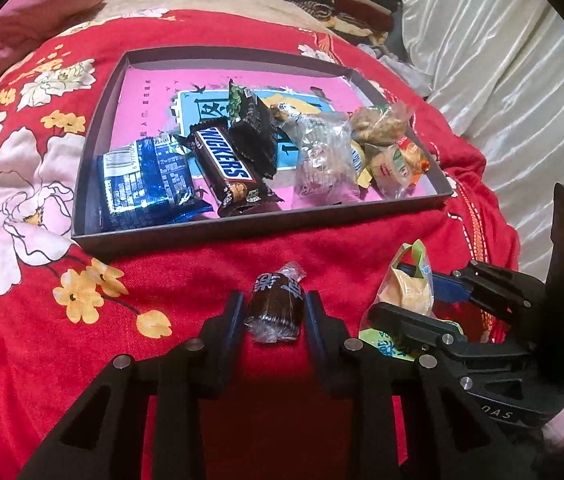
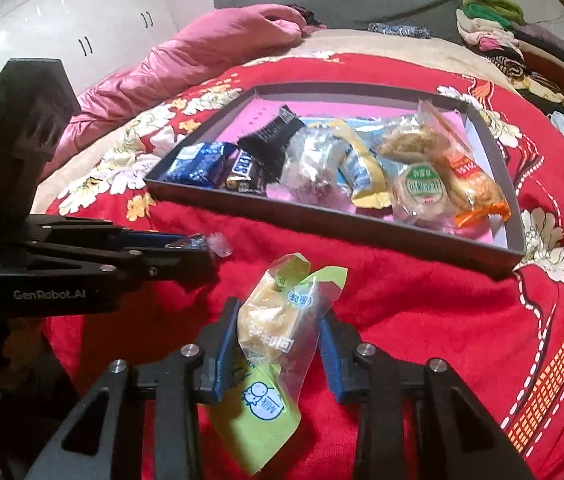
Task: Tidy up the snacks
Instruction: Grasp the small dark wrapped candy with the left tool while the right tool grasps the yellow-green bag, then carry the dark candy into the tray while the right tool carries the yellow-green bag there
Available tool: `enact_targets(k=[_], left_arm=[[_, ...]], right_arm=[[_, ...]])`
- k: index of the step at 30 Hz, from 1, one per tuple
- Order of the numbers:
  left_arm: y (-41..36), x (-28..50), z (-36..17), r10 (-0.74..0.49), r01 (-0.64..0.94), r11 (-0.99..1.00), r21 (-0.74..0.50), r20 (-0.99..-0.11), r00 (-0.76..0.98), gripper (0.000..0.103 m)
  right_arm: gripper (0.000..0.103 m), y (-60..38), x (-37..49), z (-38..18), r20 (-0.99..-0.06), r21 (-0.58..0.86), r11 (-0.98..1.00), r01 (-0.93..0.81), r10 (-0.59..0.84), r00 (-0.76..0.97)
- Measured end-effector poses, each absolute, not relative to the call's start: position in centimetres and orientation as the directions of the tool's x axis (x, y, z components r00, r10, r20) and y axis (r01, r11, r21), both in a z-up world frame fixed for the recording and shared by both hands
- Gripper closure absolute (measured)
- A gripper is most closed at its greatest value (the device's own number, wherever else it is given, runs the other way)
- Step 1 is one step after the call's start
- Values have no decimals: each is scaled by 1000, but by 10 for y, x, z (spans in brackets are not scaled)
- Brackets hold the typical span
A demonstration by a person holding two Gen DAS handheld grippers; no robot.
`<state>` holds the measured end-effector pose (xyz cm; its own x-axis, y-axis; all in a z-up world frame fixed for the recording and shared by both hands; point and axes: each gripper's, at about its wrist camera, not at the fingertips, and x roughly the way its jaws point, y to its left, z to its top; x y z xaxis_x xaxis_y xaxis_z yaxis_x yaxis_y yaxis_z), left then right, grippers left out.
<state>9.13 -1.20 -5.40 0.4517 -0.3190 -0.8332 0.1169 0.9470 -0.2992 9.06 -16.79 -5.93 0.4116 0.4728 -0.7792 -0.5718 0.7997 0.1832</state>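
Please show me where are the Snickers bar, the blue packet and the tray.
Snickers bar (image 1: 224, 164): left wrist view, on the white lettering.
Blue packet (image 1: 146, 182): left wrist view, middle of its face.
Tray (image 1: 242, 229): left wrist view, near rim.

The light is bright and warm. The white cupboard doors (image 2: 62, 36) shine. Picture edges bend and go dark.

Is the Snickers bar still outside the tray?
No. In the left wrist view the Snickers bar lies inside the tray, between a blue packet and a black packet.
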Motion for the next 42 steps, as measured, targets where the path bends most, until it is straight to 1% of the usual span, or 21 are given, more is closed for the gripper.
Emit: enact_targets(k=[15, 24, 31, 36, 42], left_arm=[[-8, 86, -38, -332, 126, 942, -310, -813, 479, 74], [-9, 83, -26, -340, 133, 939, -318, -796, 500, 74], [-3, 80, -13, -358, 131, 930, -344, -767, 532, 74], [7, 82, 0, -350, 112, 929, -352, -739, 576, 74], [17, 92, 3, -312, 73, 937, -341, -729, 609, 74]], right_arm=[[66, -178, 94, -43, -711, 223, 791, -570, 532, 459], [65, -187, 99, -38, -691, 243, 800, -548, 539, 482], [65, -195, 99, -29, -656, 248, 802, -544, 552, 515], [65, -202, 102, -22, -624, 253, 808, -533, 557, 547], [65, -212, 112, -13, -587, 256, 823, -507, 549, 596]])
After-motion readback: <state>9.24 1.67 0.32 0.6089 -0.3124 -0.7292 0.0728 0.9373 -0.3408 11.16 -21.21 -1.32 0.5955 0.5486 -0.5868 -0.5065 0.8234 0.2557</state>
